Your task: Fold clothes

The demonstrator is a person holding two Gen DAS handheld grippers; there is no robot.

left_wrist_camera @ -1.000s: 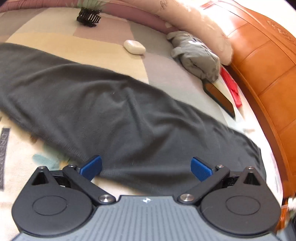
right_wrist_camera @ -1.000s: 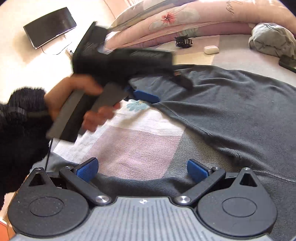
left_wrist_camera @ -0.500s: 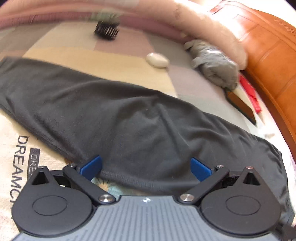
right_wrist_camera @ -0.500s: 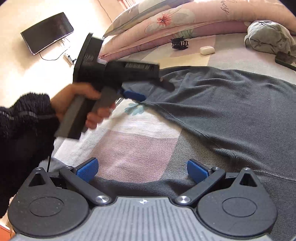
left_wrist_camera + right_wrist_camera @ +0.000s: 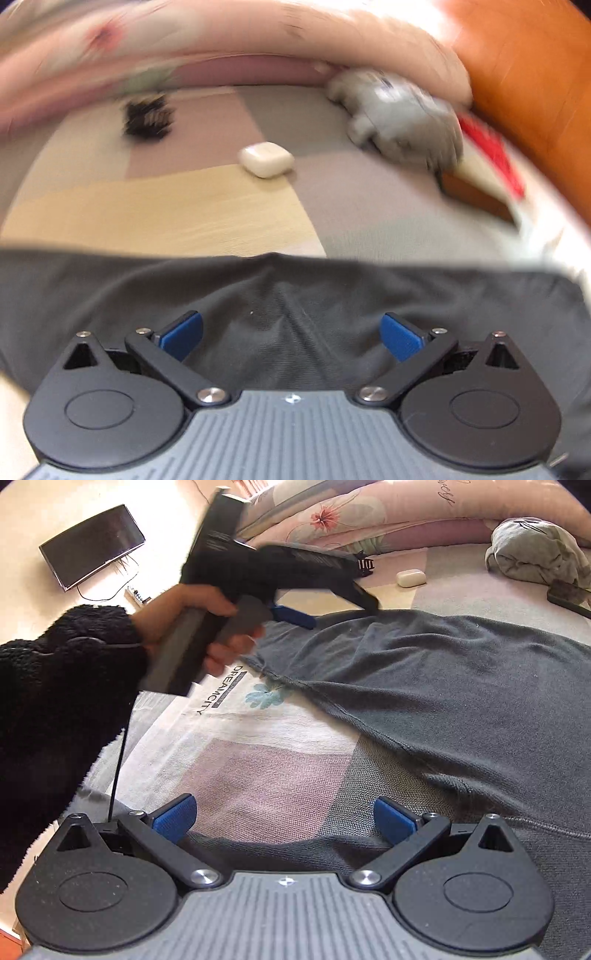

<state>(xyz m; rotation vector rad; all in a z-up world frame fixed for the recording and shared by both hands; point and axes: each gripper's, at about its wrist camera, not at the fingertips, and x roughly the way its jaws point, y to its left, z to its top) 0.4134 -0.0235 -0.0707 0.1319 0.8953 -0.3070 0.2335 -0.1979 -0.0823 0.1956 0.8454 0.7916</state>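
Observation:
A dark grey garment [image 5: 295,295] lies spread across the patchwork bedspread [image 5: 166,206]. My left gripper [image 5: 291,334] hovers open over it, blue pads wide apart, nothing between them. In the right wrist view the same garment [image 5: 443,686] runs from the upper middle to the lower right, with a second strip of it under my right gripper [image 5: 282,818], which is open and empty. The left gripper [image 5: 332,605] appears there too, held by a hand [image 5: 192,609] in a black fuzzy sleeve, above the garment's far left end.
A white earbud case [image 5: 266,158], a black hair clip [image 5: 147,116] and a crumpled light grey garment [image 5: 402,122] lie beyond the dark one. Pink floral pillows [image 5: 369,513] line the back, an orange wooden headboard [image 5: 528,74] the right. A phone [image 5: 476,195] lies near the headboard.
The left gripper has swung forward and dropped low over the dark garment; its view is blurred with motion. The right gripper has stayed put. Both remain open.

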